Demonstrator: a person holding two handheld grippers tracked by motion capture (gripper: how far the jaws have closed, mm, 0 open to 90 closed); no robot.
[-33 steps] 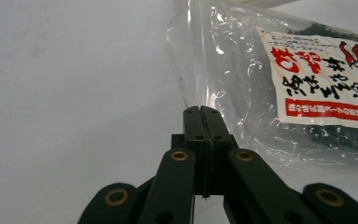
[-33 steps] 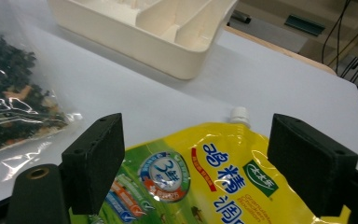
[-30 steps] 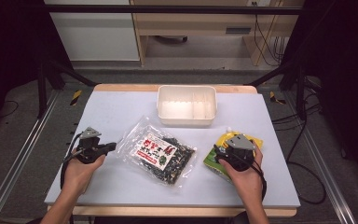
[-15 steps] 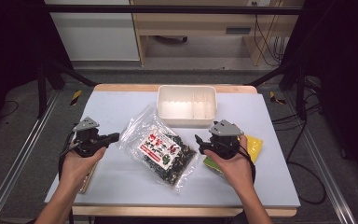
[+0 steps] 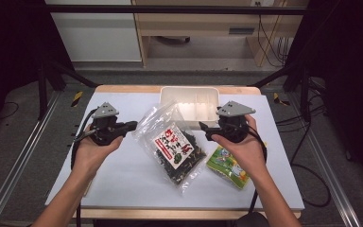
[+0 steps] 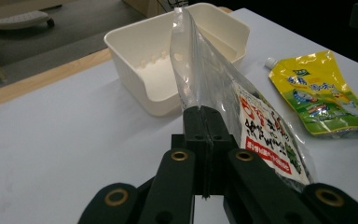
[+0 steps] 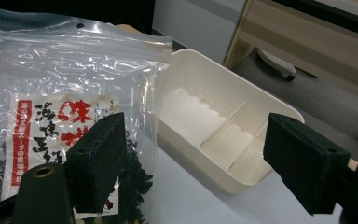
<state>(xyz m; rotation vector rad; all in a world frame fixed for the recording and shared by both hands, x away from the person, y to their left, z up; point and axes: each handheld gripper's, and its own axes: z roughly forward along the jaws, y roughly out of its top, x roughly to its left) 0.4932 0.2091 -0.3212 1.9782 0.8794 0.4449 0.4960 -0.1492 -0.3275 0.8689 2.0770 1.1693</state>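
Seaweed is what I take the dark contents to be in the clear bag [image 5: 177,144] now hanging off my left gripper [image 5: 130,126], whose jaws are clenched on the bag's clear upper edge; the left gripper view shows them pinched tight on the film with no gap. A second ago that bag lay flat on the table [image 5: 123,175] with both hands low beside it; since then both hands have come up, and the bag's left edge has lifted with them so the film stands tilted, while its lower end appears to rest on the tabletop, between my two grippers and just in front of the white bin [image 5: 189,101]. My right gripper [image 5: 203,131] has left the yellow-green pouch [image 5: 227,163], which lies uncovered near the right hand. Its jaws stand released and wide; in the right gripper view the bag's edge hangs between them, close to one pad, with nothing pinched. I judge this the start of carrying the bag to the bin, and a second grip from the right would steady the floppy film.
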